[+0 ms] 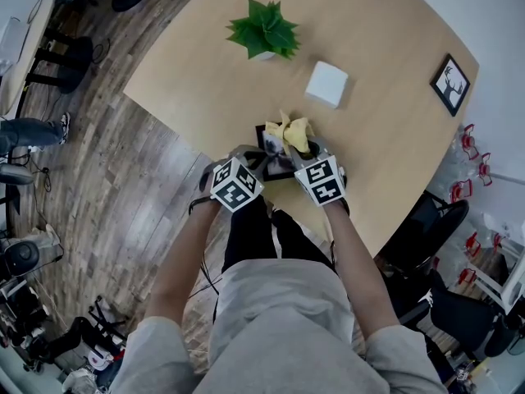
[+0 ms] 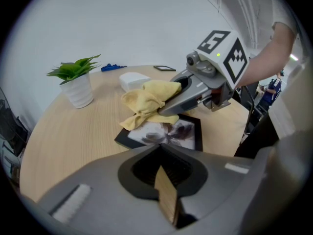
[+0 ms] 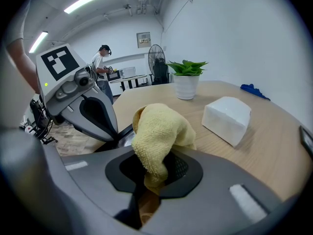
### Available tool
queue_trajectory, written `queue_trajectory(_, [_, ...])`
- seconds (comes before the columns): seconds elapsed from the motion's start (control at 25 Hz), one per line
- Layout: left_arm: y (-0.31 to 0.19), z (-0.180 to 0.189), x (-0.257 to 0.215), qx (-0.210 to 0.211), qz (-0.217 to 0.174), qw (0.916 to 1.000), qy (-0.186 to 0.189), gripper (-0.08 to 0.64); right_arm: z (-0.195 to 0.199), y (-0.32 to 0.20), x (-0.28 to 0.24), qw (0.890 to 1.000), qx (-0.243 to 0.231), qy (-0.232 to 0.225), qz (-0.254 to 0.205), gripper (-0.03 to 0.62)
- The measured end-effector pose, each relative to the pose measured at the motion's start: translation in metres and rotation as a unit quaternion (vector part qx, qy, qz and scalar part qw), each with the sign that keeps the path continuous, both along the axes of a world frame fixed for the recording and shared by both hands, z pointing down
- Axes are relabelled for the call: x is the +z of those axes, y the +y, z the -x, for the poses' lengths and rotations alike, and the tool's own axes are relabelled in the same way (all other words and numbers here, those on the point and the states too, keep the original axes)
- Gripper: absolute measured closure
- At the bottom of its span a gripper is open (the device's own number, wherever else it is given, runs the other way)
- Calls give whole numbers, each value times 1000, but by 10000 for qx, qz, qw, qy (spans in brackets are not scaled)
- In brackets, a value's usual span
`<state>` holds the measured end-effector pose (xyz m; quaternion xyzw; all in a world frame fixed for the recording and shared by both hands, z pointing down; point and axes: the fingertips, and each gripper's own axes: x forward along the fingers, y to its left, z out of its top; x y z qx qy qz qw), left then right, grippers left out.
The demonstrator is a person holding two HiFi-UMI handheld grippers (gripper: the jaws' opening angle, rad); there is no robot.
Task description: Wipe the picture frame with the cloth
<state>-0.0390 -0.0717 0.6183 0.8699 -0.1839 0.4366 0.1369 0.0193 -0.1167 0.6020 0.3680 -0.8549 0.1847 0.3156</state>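
A black picture frame (image 1: 276,161) with a dark photo lies flat near the table's front edge. A yellow cloth (image 1: 296,133) is bunched on its far right part. My right gripper (image 1: 302,149) is shut on the cloth (image 3: 156,131), which rises out of its jaws; in the left gripper view that gripper (image 2: 164,111) presses the cloth (image 2: 145,102) onto the frame (image 2: 171,133). My left gripper (image 1: 261,162) is at the frame's left edge, its jaws closed together on that rim (image 2: 159,146). The frame's near edge is hidden under both grippers.
A potted green plant (image 1: 264,29) stands at the back of the round wooden table (image 1: 197,64), with a white box (image 1: 326,83) to its right. A second black frame (image 1: 450,84) lies at the far right edge. Chairs stand by the table's right side. A person (image 3: 102,58) stands far off.
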Motion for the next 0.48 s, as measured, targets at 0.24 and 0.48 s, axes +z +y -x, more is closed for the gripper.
queue_trajectory(0.24, [-2, 0, 1, -40, -6, 10000, 9, 508, -2, 6, 2, 10000, -19, -5, -5, 540])
queue_trajectory(0.48, [-2, 0, 0, -53, -17, 10000, -7, 508, -3, 13, 1, 10000, 9, -13, -18, 540])
